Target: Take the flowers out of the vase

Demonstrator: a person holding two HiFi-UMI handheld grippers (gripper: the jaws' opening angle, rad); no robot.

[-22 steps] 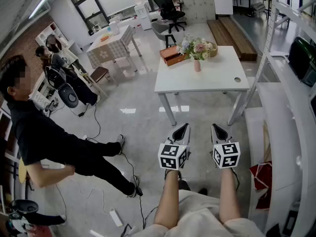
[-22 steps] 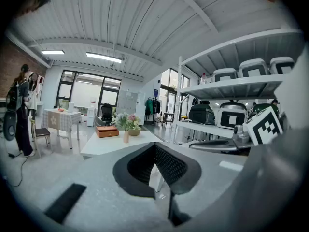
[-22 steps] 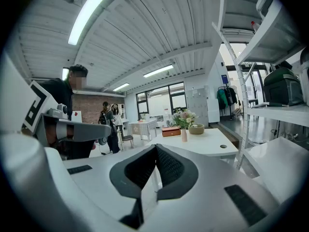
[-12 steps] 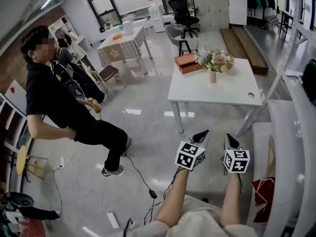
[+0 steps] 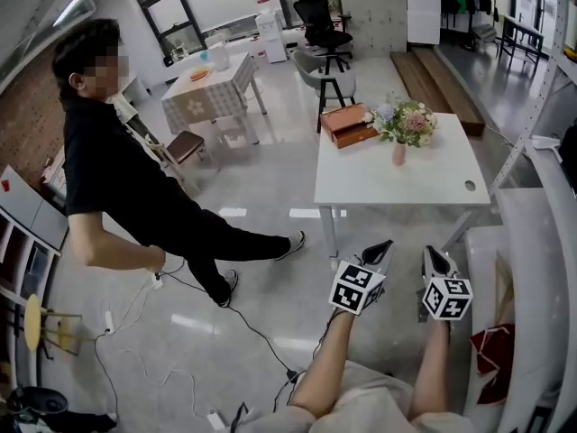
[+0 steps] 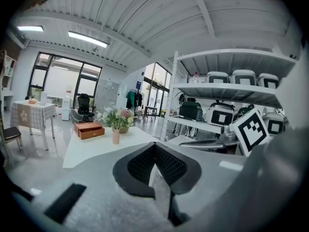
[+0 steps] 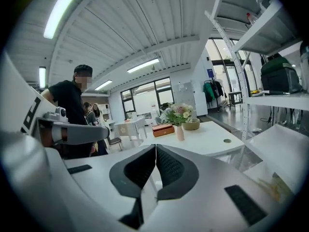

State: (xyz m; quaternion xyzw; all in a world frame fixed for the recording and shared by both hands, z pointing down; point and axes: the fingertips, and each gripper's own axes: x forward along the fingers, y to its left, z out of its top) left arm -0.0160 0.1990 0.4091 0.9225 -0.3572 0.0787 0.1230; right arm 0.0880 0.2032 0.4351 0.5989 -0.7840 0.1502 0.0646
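Nearest to us, our forearms hold both grippers out over the floor. The left gripper (image 5: pixel 381 247) has its jaws pressed together with nothing between them. The right gripper (image 5: pixel 434 258) is the same, pads meeting and empty. Both point forward and a little down toward the white table (image 5: pixel 424 186), which lies ahead and well out of reach.

Over the last second the table's near edge has slid lower in the head view and closer to the gripper tips, so we have been walking toward it. The grippers have stayed side by side and closed all the while. To our left, the person in black (image 5: pixel 117 174) has come in from the edge of the view and now stands wide-legged on the open floor. One foot stretches toward the table's left side but stays clear of our path.

Toward the far side of the table, the pink vase (image 5: pixel 398 154) stands upright with the flowers (image 5: pixel 407 122) still in it. A wooden box (image 5: pixel 347 126) lies just to its left.

We judge the task is not yet begun and this is only the approach. We still need to cover the remaining gap and open a pair of jaws before reaching the stems. The narrow vase looks easy to tip, so the other gripper may have to steady it.
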